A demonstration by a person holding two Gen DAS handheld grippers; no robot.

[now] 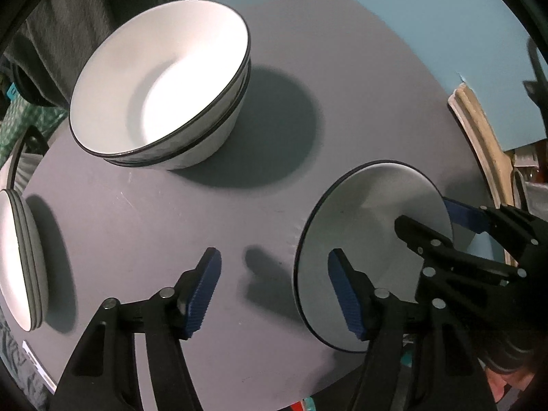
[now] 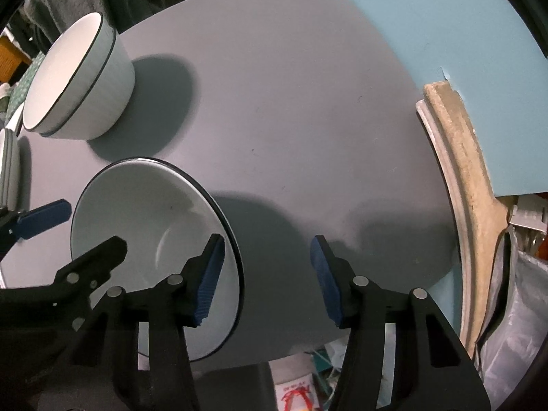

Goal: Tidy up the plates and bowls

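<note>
A single white bowl with a dark rim [image 1: 359,226] [image 2: 144,212] stands near the grey table's front edge. My left gripper [image 1: 274,253] [image 2: 92,224] points down over its left rim, one finger inside the bowl and one outside, jaws open with a wide gap. Over the opposite rim my right gripper [image 2: 268,239] [image 1: 423,210] straddles in the same way, open too. No pad presses on the rim. Two matching bowls sit nested in a stack [image 1: 161,85] [image 2: 78,78] at the back left. A stack of white plates [image 1: 17,257] [image 2: 8,167] lies at the far left edge.
The grey table [image 1: 154,226] [image 2: 308,120] has rounded corners, with bare surface to the right of the bowls. A beige curved edge [image 2: 462,178] [image 1: 479,130] borders its right side before a blue wall. Dark cloth [image 1: 68,17] hangs behind the bowl stack. Clutter lies below the front edge.
</note>
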